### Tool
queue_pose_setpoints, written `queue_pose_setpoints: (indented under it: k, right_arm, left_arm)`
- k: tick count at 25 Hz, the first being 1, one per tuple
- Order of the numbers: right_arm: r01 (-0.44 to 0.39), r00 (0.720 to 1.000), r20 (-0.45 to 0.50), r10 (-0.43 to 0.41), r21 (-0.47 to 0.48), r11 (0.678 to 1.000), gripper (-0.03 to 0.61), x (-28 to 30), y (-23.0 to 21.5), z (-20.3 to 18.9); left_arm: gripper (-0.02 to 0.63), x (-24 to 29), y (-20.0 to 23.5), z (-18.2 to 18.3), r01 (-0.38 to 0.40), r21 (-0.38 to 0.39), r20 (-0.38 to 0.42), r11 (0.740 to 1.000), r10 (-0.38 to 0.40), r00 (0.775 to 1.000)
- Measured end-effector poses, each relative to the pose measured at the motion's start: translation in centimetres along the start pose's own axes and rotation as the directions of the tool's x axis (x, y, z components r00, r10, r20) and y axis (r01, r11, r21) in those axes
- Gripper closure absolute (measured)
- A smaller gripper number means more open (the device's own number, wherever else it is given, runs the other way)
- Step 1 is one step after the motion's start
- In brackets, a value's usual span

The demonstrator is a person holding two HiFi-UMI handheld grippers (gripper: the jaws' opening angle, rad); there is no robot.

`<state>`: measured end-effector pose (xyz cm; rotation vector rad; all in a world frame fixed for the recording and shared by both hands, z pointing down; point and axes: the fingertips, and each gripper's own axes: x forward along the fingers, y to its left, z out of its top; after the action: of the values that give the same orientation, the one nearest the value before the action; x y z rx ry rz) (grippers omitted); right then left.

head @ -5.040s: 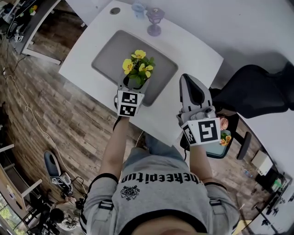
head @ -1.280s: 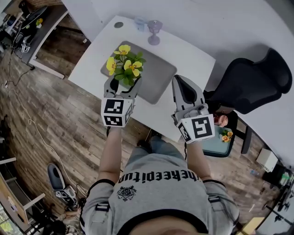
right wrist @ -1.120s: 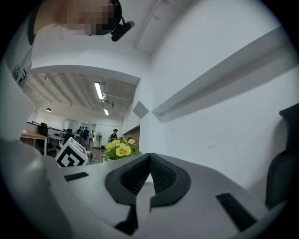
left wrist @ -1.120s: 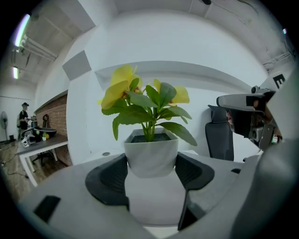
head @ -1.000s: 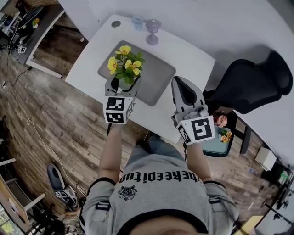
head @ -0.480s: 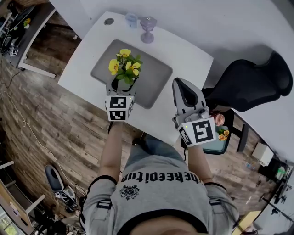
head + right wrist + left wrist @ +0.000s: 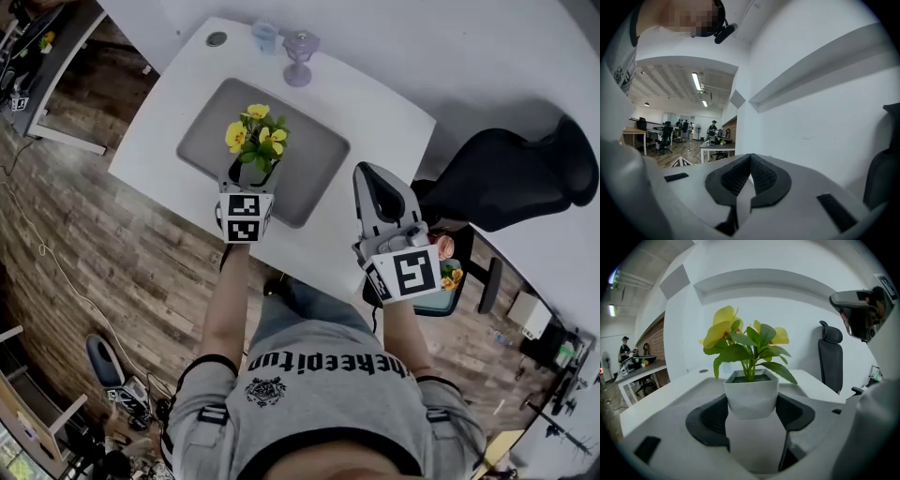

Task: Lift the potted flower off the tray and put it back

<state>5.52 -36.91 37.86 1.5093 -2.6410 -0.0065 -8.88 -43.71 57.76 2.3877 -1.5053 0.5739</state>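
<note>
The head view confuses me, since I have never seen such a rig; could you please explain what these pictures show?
A person holds a grasping tool in each hand. The head view looks down from a camera on the person's head; the other two cameras ride on the tools. On the white table are a grey tray, a purple goblet and a blue cup. The left tool grips the potted flower over the tray. The right tool is shut and empty.
</note>
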Motion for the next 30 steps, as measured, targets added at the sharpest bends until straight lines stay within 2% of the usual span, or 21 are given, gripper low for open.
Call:
queue_pose_setpoints:
  k: [18,22,30]
  right_arm:
    - [-0.018,0.999,-0.029,0.018,0.02,1.0,0.577,2.3,-1.5,-1.8]
    - [-0.02,0.999,-0.031,0.021,0.024,1.0,0.577,2.6,-1.7,-2.0]
    - [-0.034,0.999,-0.037,0.035,0.029,0.999,0.577,3.3,-1.5,-2.4]
  left_arm:
    - [0.288,4.0,0.6,-2.9,-0.012,0.007,-0.096,1.0,0.013,0.995]
    - [0.288,4.0,0.8,-2.7,-0.02,0.009,-0.112,1.0,0.02,0.994]
    - [0.288,4.6,0.8,-3.6,-0.001,-0.005,-0.152,1.0,0.001,0.988]
